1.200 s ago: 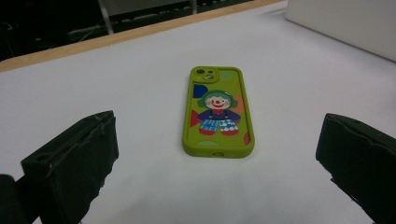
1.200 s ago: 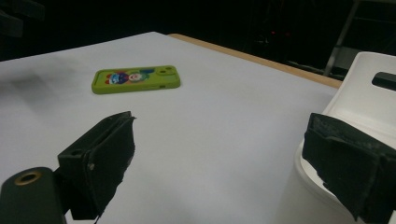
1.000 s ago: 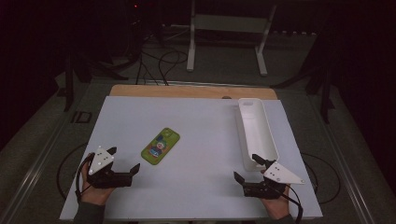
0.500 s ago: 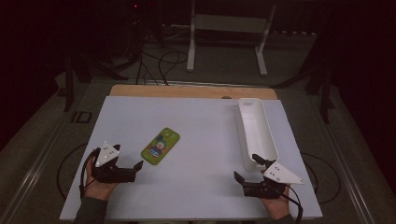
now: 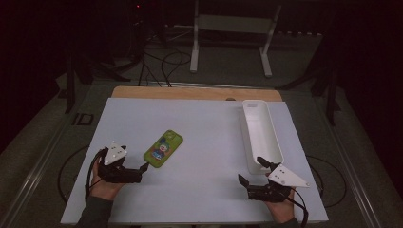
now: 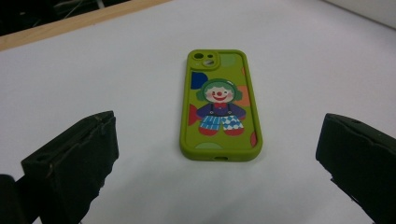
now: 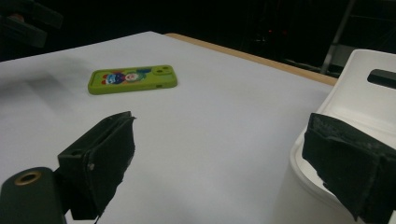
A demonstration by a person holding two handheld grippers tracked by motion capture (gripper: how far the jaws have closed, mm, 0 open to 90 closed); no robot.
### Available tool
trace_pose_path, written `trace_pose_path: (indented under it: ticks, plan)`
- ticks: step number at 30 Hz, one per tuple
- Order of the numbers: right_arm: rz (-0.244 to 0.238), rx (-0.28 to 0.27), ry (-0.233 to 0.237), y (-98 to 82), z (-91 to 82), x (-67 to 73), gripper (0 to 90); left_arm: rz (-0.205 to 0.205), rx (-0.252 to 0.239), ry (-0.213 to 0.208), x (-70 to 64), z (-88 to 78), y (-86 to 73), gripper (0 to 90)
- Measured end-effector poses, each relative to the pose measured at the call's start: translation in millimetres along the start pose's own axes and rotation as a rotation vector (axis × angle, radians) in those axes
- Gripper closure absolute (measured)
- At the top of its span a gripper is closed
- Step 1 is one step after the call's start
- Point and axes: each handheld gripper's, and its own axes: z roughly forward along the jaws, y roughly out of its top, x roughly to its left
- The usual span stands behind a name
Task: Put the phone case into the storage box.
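From the high view we see the green phone case (image 5: 163, 148) lying flat on the white table (image 5: 204, 133), just ahead of our left gripper (image 5: 142, 167); our right gripper (image 5: 252, 172) sits near the end of the white tray (image 5: 260, 133). In the left gripper view our jaws stand wide, the phone case (image 6: 218, 105) between and beyond them, untouched. In the right gripper view our jaws gape wide, one before the tray (image 7: 355, 93), the case (image 7: 133, 79) well apart.

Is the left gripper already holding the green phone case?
No, the left gripper is open, and the green phone case lies flat on the table ahead, untouched.
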Motion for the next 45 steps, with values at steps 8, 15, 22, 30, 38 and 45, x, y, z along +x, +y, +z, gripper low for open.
trace_pose_path:
  ticks: [8,15,22,30,38,45]
  plan:
    - [-0.002,0.002,-0.002,-0.2,-0.2,-0.4,8.9,-0.003,0.006,-0.002,0.3,6.2,4.3,0.0]
    - [0.000,0.001,-0.004,-0.3,-0.4,-1.0,8.8,0.009,0.017,-0.003,0.7,11.9,6.2,0.0]
    - [0.002,0.001,-0.005,-0.4,-0.3,-1.1,8.8,0.018,0.026,-0.006,0.6,18.0,9.0,0.0]
    - [0.005,0.000,-0.007,-0.5,-0.7,-1.5,8.8,0.025,0.033,-0.008,1.2,23.8,10.6,0.0]
    - [0.005,0.000,-0.008,-0.6,-0.7,-1.7,8.8,0.028,0.046,-0.011,3.1,29.7,12.3,0.0]
    - [0.007,0.001,-0.012,-0.7,-1.1,-2.2,8.8,0.030,0.055,-0.010,3.4,34.7,13.3,0.0]
